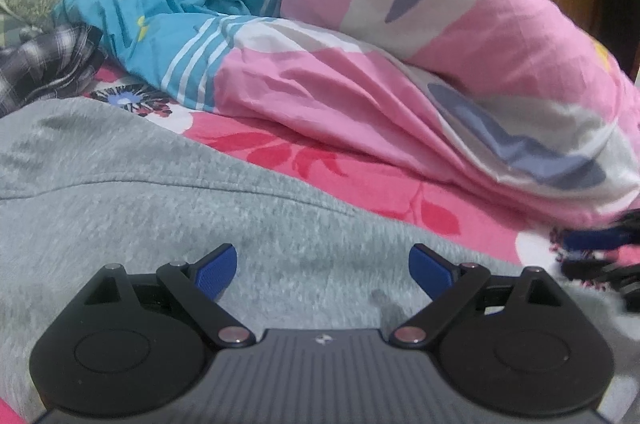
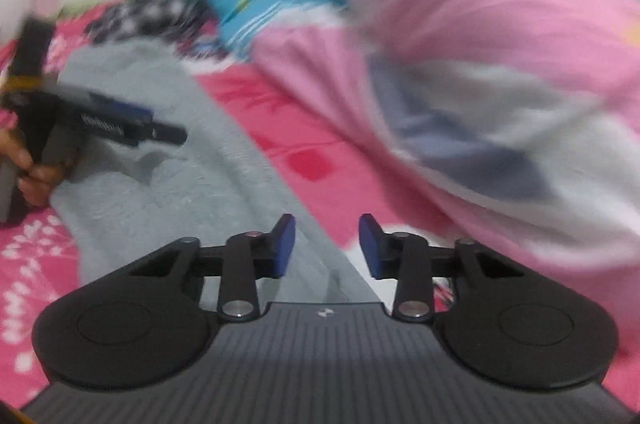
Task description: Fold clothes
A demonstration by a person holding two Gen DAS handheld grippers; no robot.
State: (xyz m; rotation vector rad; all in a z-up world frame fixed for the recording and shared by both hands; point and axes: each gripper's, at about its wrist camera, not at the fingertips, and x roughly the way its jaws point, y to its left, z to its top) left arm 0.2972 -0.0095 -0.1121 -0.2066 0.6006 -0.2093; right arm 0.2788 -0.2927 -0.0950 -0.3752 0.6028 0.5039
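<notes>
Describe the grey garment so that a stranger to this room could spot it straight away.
Start at the big pink, white and blue quilt heaped along the back of the bed. In front of it lies the red-and-pink flowered sheet, and on that sheet, nearest the camera, is the grey garment. It is the only plain, fuzzy, unpatterned fabric there; the plaid cloth is checked.

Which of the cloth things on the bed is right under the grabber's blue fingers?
The grey fleece garment. It lies spread out directly beneath the open left gripper, while the pink and blue quilt and the plaid cloth lie farther back.
</notes>
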